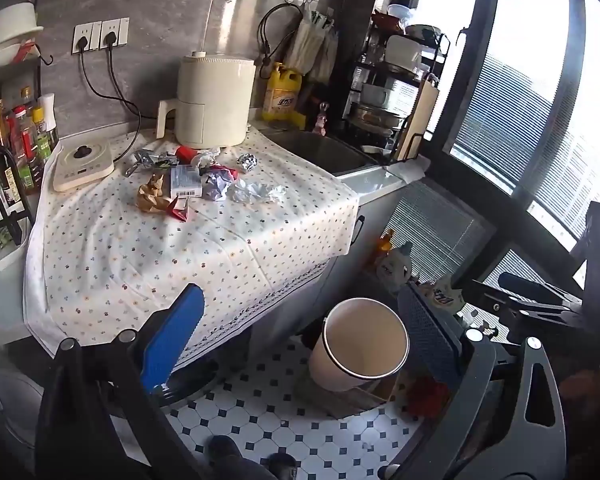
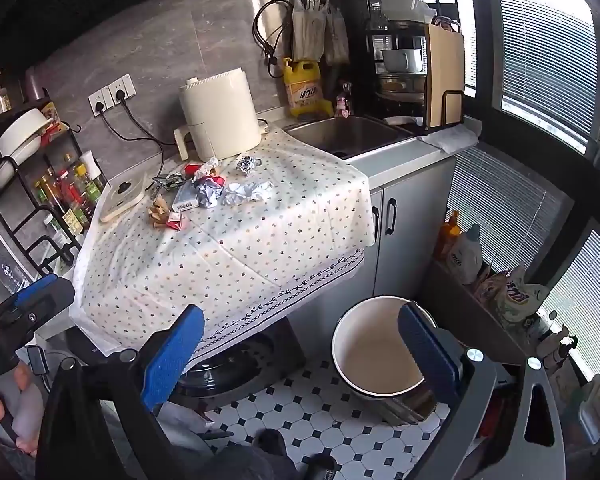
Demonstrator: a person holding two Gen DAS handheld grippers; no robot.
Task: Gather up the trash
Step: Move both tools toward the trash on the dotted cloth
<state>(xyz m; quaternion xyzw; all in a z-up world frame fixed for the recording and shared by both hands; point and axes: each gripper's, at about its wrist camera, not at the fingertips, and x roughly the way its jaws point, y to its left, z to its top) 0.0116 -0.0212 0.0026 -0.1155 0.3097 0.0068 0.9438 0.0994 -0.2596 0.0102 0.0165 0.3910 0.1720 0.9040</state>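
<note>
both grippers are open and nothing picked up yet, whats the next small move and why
Probably reach the right gripper forward to the crumpled white paper, the nearest edge of the trash pile on the dotted cloth. Both sets of jaws stand wide and empty, all the trash is on the counter, and the bin below looks empty.

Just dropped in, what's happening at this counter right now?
A person holds a pair of tongs in each hand, and both the left tongs and right tongs are open and empty, held back from the cloth-covered counter. A pile of trash, crumpled paper, wrappers and a foil ball, sits untouched beside the air fryer. The bin on the floor looks empty.
</note>
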